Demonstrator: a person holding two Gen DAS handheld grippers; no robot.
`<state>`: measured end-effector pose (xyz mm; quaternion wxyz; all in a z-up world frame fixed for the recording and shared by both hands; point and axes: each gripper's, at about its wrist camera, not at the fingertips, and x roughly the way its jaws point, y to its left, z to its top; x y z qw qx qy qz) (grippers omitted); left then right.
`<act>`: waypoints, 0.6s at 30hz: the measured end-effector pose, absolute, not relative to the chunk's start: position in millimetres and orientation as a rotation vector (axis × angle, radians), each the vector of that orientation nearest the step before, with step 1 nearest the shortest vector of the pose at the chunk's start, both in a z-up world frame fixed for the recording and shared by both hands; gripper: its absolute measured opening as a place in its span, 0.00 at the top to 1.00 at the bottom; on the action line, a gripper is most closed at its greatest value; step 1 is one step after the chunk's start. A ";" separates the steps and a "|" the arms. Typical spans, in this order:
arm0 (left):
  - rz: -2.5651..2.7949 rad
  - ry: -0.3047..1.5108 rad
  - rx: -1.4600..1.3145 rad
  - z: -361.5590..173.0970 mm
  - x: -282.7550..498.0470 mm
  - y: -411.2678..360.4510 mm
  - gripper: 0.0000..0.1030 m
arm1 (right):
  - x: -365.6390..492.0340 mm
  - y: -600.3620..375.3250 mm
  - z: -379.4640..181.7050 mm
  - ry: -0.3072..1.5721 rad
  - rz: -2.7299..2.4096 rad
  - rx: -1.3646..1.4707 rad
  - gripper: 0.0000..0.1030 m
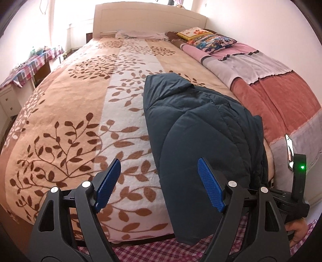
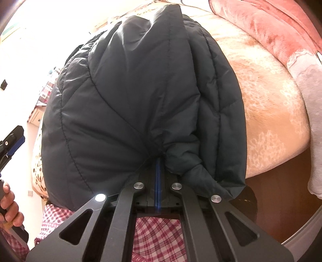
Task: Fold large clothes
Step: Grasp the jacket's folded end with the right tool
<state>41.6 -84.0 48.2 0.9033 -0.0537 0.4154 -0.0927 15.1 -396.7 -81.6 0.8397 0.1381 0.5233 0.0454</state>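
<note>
Pale walls and a cream headboard (image 1: 149, 19) framed the bed (image 1: 60, 112), whose leaf-patterned blanket filled most of what we saw from the left wrist. At three o'clock a pink and grey quilt (image 1: 271, 84) lay along the bed's side, with two bright pillows (image 1: 211, 39) at one o'clock. At nine o'clock stood a surface (image 1: 30, 68) under a checked cloth. Across the bed's near edge lay the dark quilted jacket (image 1: 201, 129), bundled, its lower end hanging over the edge at six o'clock. We held the left tool (image 1: 159, 185) spread wide, pinching nothing. Our right tool (image 2: 158, 179) was pressed together on a gathered fold of the jacket (image 2: 124, 96).
</note>
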 end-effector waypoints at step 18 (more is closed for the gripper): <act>-0.266 0.995 -0.223 -2.2 76.4 -36.9 0.24 | 43.7 -345.5 -73.9 1.243 -0.041 0.211 1.00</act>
